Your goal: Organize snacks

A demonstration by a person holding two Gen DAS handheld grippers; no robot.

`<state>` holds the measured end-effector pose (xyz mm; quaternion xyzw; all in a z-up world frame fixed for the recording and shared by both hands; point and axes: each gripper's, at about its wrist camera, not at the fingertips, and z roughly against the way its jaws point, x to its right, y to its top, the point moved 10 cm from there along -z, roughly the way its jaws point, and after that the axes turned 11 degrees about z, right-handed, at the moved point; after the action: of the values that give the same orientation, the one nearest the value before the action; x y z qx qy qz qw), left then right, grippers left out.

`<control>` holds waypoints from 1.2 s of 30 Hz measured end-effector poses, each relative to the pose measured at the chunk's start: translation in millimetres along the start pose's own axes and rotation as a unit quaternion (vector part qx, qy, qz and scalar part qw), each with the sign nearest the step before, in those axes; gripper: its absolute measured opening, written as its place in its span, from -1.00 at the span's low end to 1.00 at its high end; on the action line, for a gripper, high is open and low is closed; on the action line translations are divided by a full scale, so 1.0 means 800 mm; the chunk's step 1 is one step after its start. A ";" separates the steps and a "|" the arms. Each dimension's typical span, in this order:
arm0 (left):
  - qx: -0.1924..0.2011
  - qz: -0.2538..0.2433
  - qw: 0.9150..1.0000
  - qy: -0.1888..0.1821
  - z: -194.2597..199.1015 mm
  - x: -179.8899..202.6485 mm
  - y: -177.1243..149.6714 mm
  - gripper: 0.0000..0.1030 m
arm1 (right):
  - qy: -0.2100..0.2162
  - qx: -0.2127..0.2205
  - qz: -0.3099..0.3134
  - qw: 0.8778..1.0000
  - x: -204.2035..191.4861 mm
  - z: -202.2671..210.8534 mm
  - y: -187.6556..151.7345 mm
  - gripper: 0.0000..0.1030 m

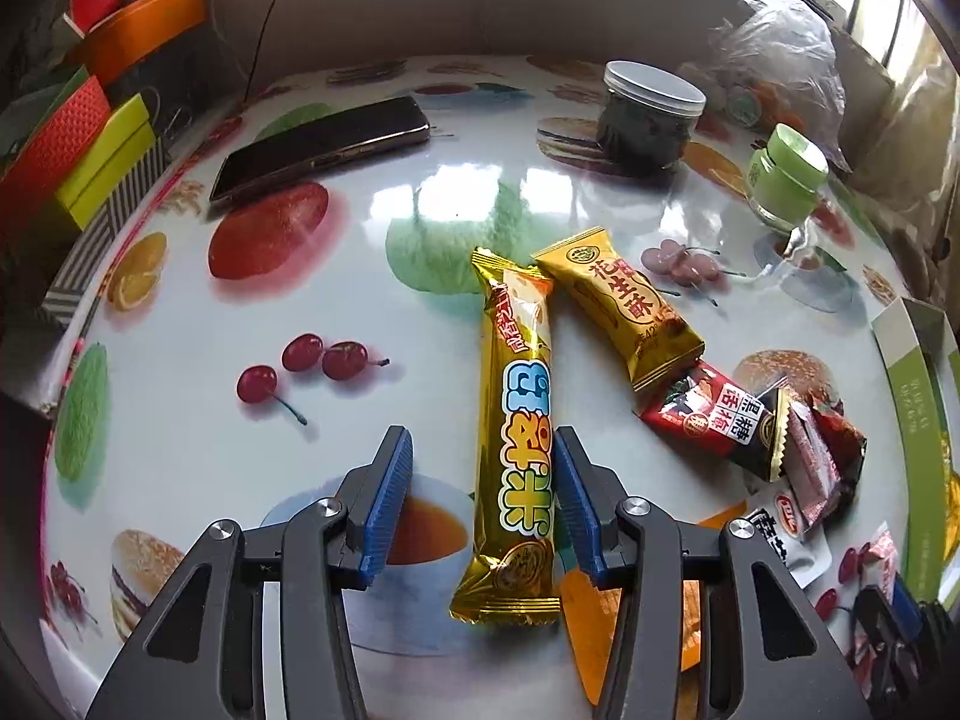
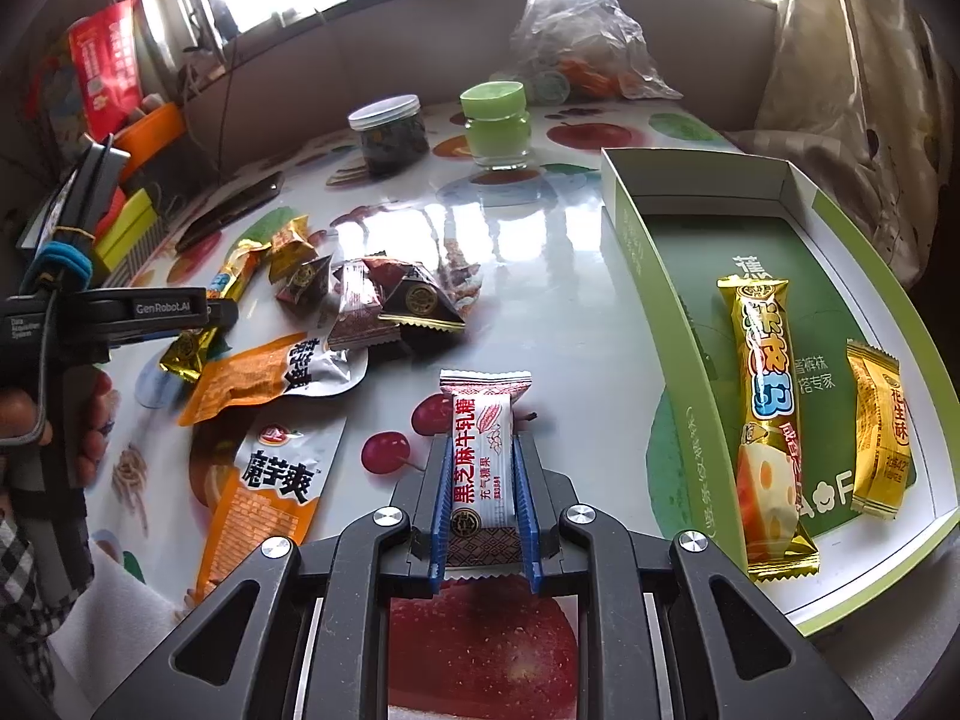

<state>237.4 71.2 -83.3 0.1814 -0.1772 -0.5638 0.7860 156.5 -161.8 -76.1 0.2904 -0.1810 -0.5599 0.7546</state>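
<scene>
On the left, the left gripper (image 1: 483,501) is held low over the desk (image 1: 180,450), its fingers (image 1: 390,498) apart around a long gold snack bar (image 1: 519,438) that lies flat; the bar is not yet pinched and could be pushed aside if closed off-centre. Further right, the right gripper (image 2: 483,498) is clamped on a white nougat packet (image 2: 483,462), short of the green box (image 2: 672,324). The slick wrapper could be let slip before the box is reached.
</scene>
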 end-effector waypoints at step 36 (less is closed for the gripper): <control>0.055 -0.024 0.995 -0.084 0.117 0.029 -0.027 -0.53 | -0.045 0.058 0.009 0.997 0.007 0.076 0.026 -0.65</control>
<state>181.3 34.3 -10.6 0.1810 -0.2686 -0.5853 0.7433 137.2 -177.4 -17.0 0.3071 -0.2492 -0.5543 0.7324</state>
